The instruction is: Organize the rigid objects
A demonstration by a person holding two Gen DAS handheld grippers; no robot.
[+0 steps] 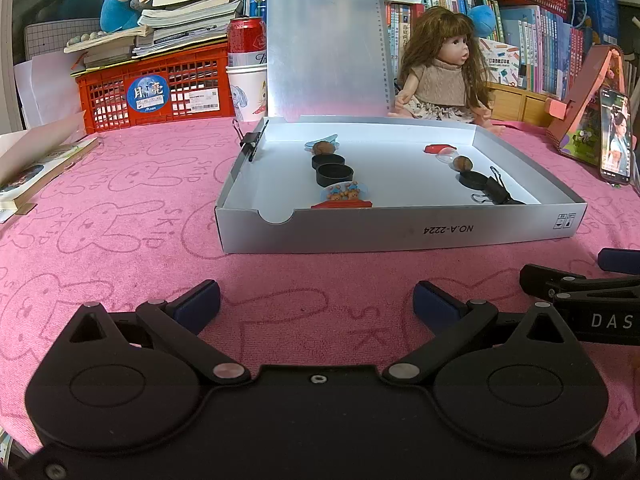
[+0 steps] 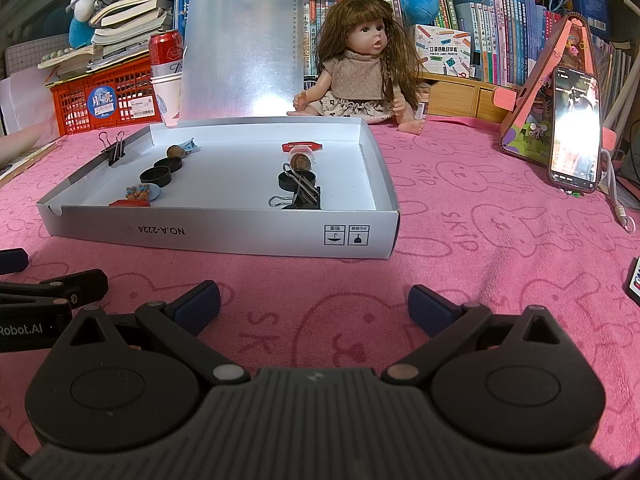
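Note:
A shallow grey box (image 1: pixel 400 232) (image 2: pixel 224 236) lies on the pink cloth. Inside it on the left are a walnut (image 1: pixel 323 147), two black caps (image 1: pixel 334 174) (image 2: pixel 156 176) and a bear trinket (image 1: pixel 344 196) (image 2: pixel 138 196). On its right side lie a red piece (image 1: pixel 438 148) (image 2: pixel 302 146), a second walnut (image 2: pixel 301 161), a black cap (image 1: pixel 472 180) and a black binder clip (image 1: pixel 498 194) (image 2: pixel 304 196). Another binder clip (image 1: pixel 251 141) (image 2: pixel 115 148) grips the box's left wall. My left gripper (image 1: pixel 316 306) and right gripper (image 2: pixel 314 306) hover open and empty over the cloth, in front of the box.
A clipboard (image 2: pixel 244 44) leans upright behind the box, beside a doll (image 2: pixel 364 76). A red crate (image 1: pixel 156 88), a red can (image 1: pixel 246 40) and paper cups stand back left. A phone (image 2: pixel 576 132) on a pink stand is at right. Books line the back.

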